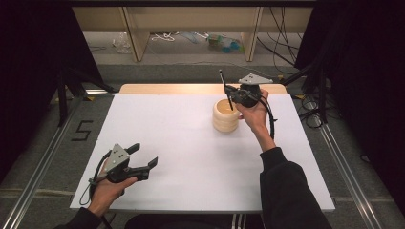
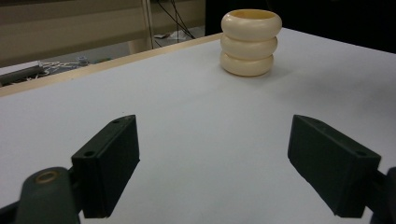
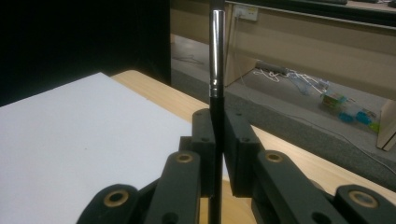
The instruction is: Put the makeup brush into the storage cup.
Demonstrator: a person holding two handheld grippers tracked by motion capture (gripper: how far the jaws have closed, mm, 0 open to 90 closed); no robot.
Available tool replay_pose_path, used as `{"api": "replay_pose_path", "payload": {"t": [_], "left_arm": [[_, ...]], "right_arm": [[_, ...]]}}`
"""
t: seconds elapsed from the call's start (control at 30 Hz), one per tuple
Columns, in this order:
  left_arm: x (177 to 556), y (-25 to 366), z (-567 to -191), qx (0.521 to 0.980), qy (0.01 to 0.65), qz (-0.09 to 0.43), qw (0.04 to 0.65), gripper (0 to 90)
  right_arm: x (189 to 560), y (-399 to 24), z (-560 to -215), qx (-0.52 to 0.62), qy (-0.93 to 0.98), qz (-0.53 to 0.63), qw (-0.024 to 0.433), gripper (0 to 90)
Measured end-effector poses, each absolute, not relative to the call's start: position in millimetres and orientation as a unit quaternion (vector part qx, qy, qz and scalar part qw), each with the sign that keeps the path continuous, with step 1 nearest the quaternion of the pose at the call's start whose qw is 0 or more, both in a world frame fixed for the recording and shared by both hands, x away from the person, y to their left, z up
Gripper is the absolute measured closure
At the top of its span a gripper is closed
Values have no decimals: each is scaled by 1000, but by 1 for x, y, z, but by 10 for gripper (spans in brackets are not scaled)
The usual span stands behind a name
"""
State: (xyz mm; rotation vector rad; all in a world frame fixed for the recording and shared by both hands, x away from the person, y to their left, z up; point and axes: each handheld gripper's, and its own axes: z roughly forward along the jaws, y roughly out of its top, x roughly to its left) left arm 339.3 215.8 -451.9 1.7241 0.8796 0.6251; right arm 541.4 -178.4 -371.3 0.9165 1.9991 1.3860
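A cream cup (image 1: 225, 116) made of three stacked rounded rings stands on the far right part of the white table (image 1: 191, 162). It also appears ahead in the left gripper view as the cup (image 2: 251, 43). My right gripper (image 1: 231, 91) hovers just above and right of it, shut on a thin black brush (image 1: 225, 88) with a silver band (image 3: 216, 51). The brush stands nearly upright, and its lower end dips into the cup's mouth. The right gripper (image 3: 217, 128) clamps the brush mid-shaft. Low over the near left corner, my left gripper (image 1: 144, 155) is open with nothing between its jaws (image 2: 217, 156).
A wooden strip (image 1: 191, 88) runs along the table's far edge. Beyond it lie a floor with loose cables (image 1: 282, 43) and a wooden shelf frame (image 1: 136, 38). Black curtains close off both sides. Metal rails (image 1: 43, 152) flank the table.
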Motion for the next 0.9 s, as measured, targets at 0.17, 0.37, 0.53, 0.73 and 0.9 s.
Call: {"api": "replay_pose_path", "payload": {"t": [0.17, 0.37, 0.53, 0.73, 0.9], "left_arm": [[339, 216, -452, 721, 368, 261, 526, 166], [339, 216, -452, 721, 366, 262, 526, 166], [339, 216, -451, 722, 365, 263, 526, 166], [339, 216, -451, 721, 367, 261, 527, 166], [339, 216, -451, 720, 367, 261, 528, 166]], "right_arm": [[546, -179, -373, 337, 741, 513, 272, 839], [549, -182, -376, 349, 737, 516, 263, 840], [552, -183, -379, 348, 736, 514, 269, 839], [553, -182, -381, 345, 738, 515, 267, 839], [555, -182, -386, 349, 742, 508, 264, 839]]}}
